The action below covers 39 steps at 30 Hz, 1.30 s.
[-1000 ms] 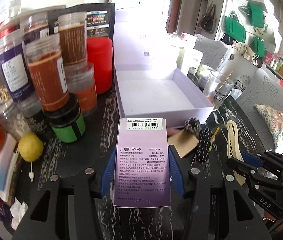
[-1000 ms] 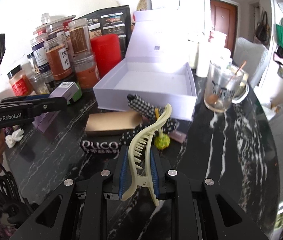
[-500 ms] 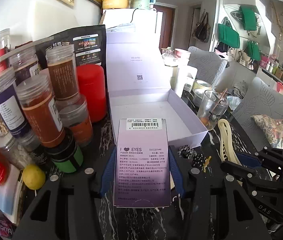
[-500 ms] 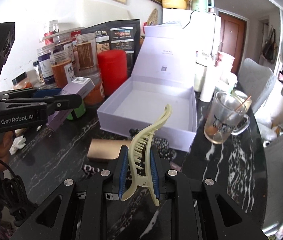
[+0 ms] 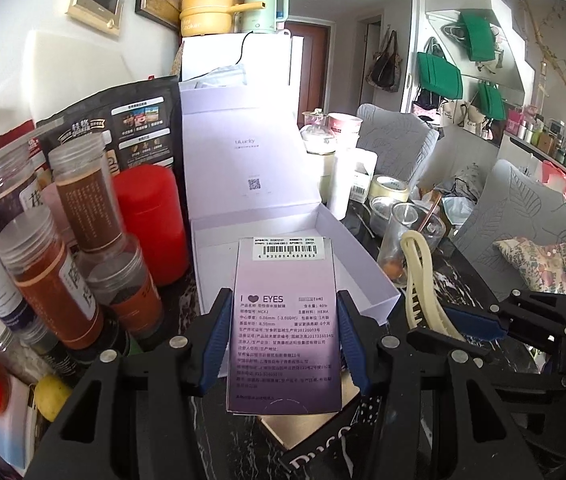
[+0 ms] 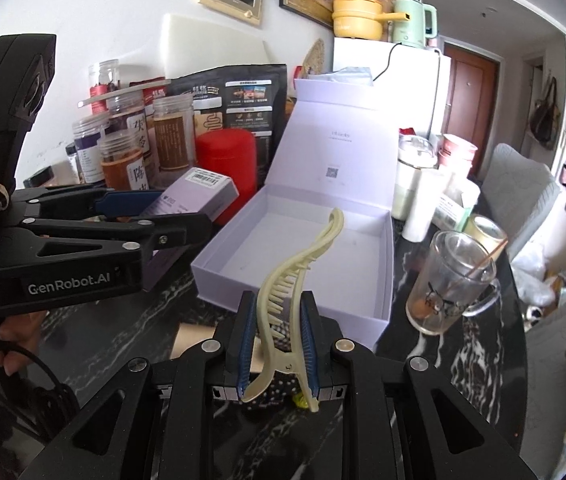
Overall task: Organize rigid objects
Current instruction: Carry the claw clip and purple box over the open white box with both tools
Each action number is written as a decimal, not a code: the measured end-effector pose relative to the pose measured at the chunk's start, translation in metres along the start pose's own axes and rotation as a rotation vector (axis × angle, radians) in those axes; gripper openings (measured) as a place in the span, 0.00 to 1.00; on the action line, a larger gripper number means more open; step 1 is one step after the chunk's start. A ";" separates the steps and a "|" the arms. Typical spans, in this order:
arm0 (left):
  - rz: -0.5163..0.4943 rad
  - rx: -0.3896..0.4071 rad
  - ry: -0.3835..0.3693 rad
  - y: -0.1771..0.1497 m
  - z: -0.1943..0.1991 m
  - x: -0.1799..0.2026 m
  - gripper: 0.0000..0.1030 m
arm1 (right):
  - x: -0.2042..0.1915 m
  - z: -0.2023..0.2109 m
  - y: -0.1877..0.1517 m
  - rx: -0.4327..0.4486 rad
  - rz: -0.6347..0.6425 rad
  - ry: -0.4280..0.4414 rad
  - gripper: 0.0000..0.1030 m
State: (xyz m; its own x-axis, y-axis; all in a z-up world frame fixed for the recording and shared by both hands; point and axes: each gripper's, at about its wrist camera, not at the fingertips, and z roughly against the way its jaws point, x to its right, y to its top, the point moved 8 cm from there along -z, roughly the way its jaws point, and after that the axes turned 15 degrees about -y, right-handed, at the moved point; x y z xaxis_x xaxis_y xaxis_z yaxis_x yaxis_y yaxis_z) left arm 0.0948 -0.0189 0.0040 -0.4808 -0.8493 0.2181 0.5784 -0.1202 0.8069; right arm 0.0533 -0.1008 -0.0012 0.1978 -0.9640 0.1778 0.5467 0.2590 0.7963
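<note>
Left wrist view: both claws rose, left claw [image 5: 285, 332] still gripping lilac carton [image 5: 285, 320], right claw [image 6: 277, 344] hair clip [image 6: 295, 280].

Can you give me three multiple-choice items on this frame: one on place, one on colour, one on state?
1. Where does the white gift box stand relative to the red canister?
A. to its right, on the table
B. on top of it
C. inside it

2. What colour is the hair claw clip?
A. bright green
B. pale yellow
C. black

3. What state is the left gripper in?
A. open and empty
B. shut on nothing
C. shut on the purple carton

Answers:
1 A: the box sits beside the canister, lid raised.
2 B: the clip in the right gripper is cream yellow.
3 C: both blue pads press the carton's sides.
</note>
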 end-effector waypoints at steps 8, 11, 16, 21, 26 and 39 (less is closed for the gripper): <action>-0.016 0.023 0.002 0.023 -0.014 -0.004 0.49 | 0.012 -0.011 0.011 -0.004 -0.017 -0.036 0.21; -0.044 0.030 0.042 0.032 -0.021 -0.010 0.49 | 0.018 -0.017 0.020 0.001 -0.023 -0.055 0.21; -0.047 0.028 0.028 0.047 -0.033 -0.018 0.49 | 0.028 -0.028 0.036 0.014 -0.024 -0.087 0.21; -0.033 0.018 0.001 0.066 -0.047 -0.030 0.49 | 0.033 -0.044 0.053 0.017 -0.039 -0.088 0.21; -0.027 0.025 0.020 0.083 -0.055 -0.045 0.49 | 0.037 -0.062 0.066 0.019 -0.051 -0.086 0.21; -0.022 0.017 0.053 0.114 -0.092 -0.071 0.49 | 0.051 -0.104 0.098 0.011 -0.073 -0.127 0.21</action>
State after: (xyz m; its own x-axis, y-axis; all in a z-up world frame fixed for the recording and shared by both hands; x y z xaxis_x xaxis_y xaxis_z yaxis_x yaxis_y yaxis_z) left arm 0.2556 -0.0196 0.0300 -0.4570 -0.8728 0.1714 0.5567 -0.1304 0.8204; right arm 0.2015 -0.1186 0.0253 0.0530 -0.9804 0.1900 0.5471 0.1877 0.8158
